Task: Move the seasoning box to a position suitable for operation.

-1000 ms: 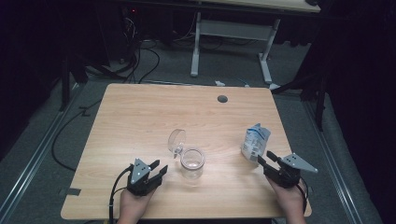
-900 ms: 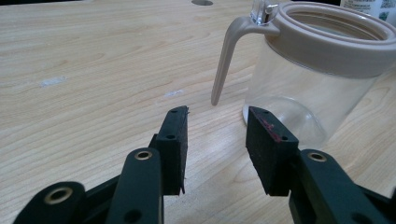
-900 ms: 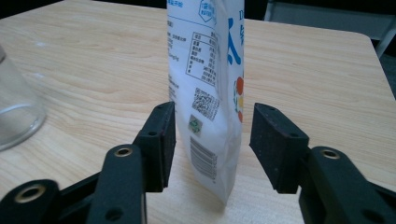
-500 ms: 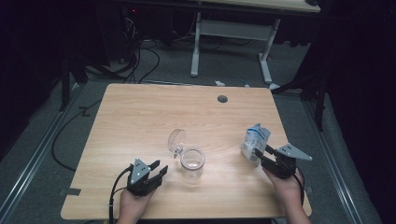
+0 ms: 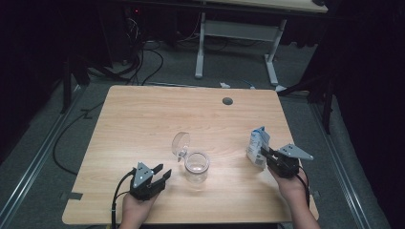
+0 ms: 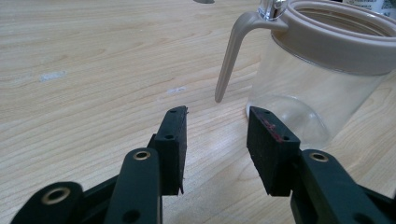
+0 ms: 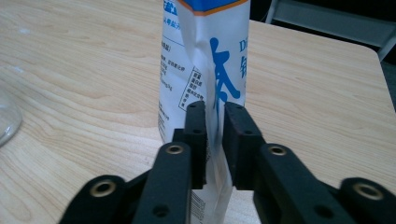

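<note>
Wooden table (image 5: 143, 119): upright pouch (image 5: 258, 147), edge pinched by right tongs (image 5: 265, 156).

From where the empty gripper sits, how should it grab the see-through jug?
Probably by the tan handle. It curves off the jug rim on the side facing the left gripper, and it looks thin enough for those open jaws. The round glass body looks far too wide. Come in level from the near edge of the table, one jaw on each side of the handle.
</note>
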